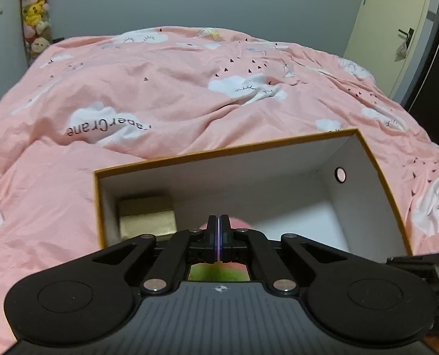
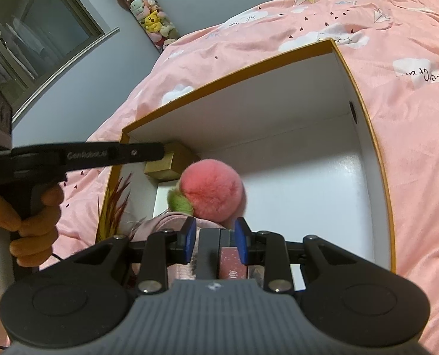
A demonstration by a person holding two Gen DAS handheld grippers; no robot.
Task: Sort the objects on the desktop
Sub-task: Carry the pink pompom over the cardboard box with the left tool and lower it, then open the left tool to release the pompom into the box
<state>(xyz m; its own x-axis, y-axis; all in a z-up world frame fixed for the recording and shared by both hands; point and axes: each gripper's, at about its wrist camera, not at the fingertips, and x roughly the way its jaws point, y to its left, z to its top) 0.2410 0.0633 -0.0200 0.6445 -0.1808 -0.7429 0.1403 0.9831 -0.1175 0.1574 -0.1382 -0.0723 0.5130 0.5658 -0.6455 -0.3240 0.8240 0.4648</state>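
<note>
Inside the box (image 2: 364, 159) at twelve o'clock of the right claw (image 2: 216, 236) sits a pompom (image 2: 212, 190): light, soft, squashy. Pinch its middle. The right claw grips a small dark-red block (image 2: 228, 259); the left claw (image 1: 218, 222) is closed, empty.

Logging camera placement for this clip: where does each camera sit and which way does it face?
Left wrist: on the left tongs, shut, looking down into the orange-rimmed box on the pink bedding.
Right wrist: on the right tongs, looking into the box at the pink pompom; the left hand shows.
Shared: box, gold block, bedding.
</note>
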